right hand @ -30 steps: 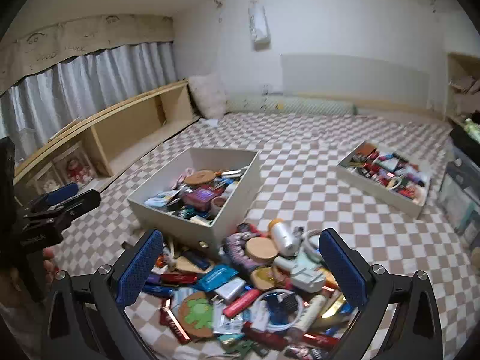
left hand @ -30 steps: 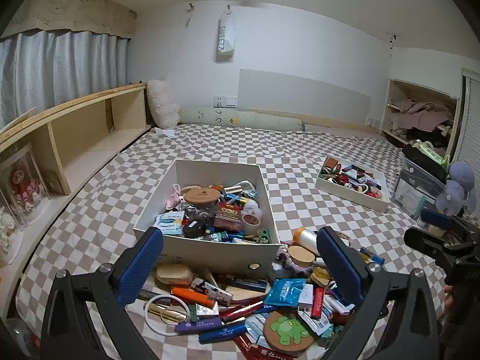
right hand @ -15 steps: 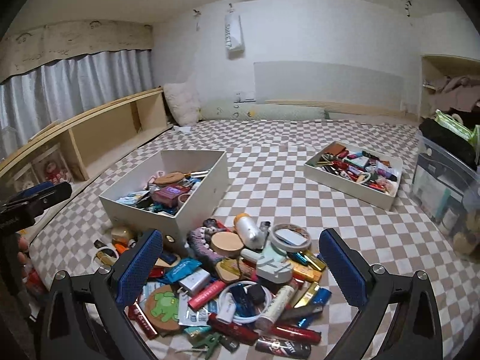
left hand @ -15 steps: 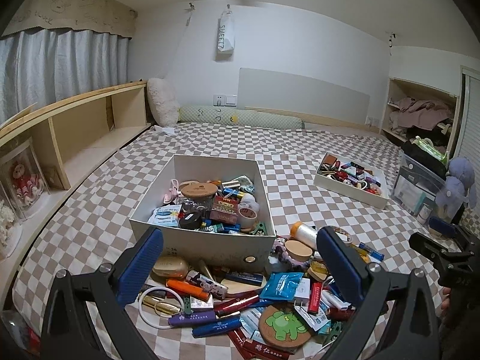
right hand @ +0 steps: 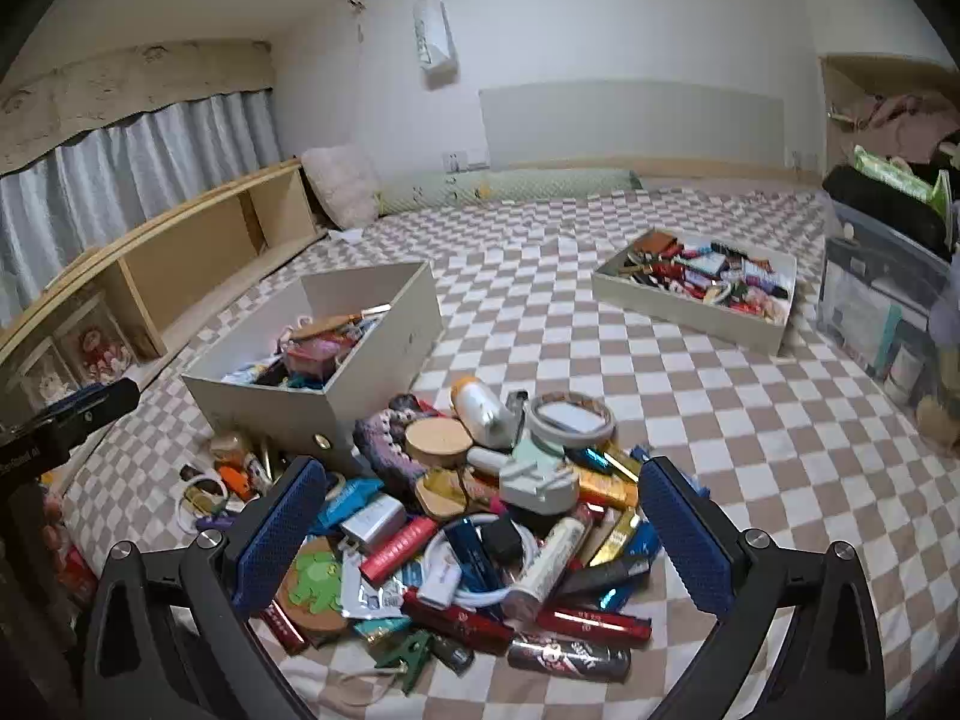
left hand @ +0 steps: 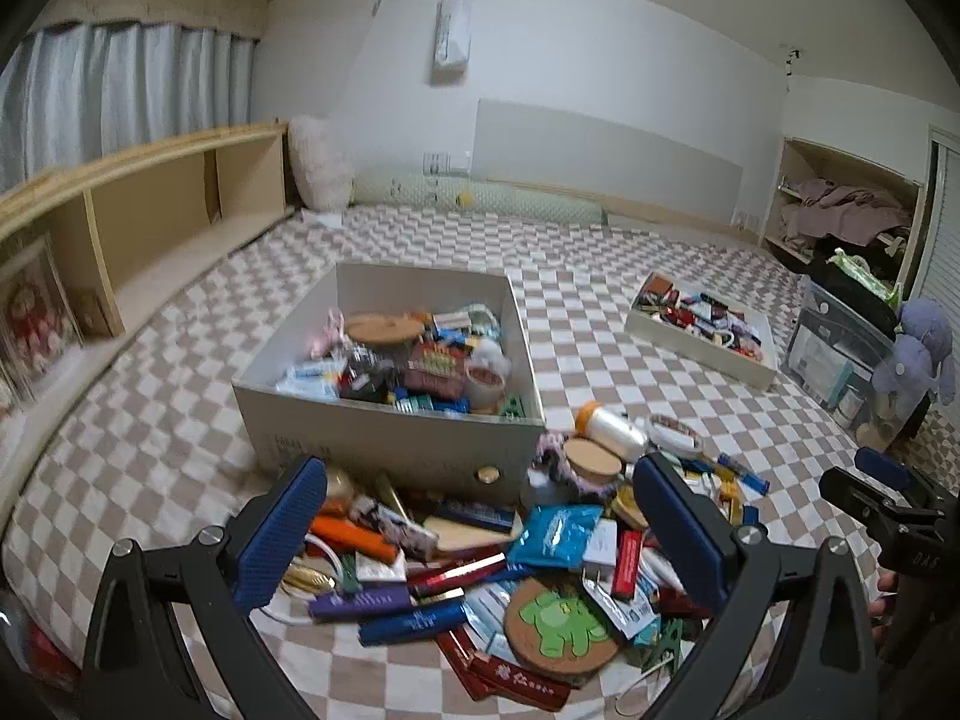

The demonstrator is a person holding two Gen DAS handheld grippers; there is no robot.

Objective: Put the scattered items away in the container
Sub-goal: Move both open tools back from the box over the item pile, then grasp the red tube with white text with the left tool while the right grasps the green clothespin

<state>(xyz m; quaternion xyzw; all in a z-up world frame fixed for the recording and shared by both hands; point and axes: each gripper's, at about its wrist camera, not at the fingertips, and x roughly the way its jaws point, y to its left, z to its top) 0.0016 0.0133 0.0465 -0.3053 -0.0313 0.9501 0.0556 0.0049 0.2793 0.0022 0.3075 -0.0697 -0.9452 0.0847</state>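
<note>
Nearest the left wrist camera, the left tongs stand wide apart with nothing between them, their blue pads framing the near side of a pile of scattered items. In the right wrist view the right tongs are likewise spread wide and empty, poised over the same pile.

The pile lies on a brown-and-white checkered bed cover. On its near edge sits a round cork coaster with a green frog, just beside a dark blue tube and a purple tube. A light blue packet and an orange marker lie a little further in. From the right side, a white cable coil rests near red sticks and a pale green plug adapter.

Beyond these, a round wooden lid touches a knitted purple piece, and a white bottle with an orange cap lies just behind it.

Right behind the pile stands the container, a white open box already holding many small things, its front wall touching the heap. Further right, well apart, a shallow white tray is packed with more small objects.

At the far side are a wooden shelf under grey curtains, a fluffy pillow and a long green bolster against the white wall.
</note>
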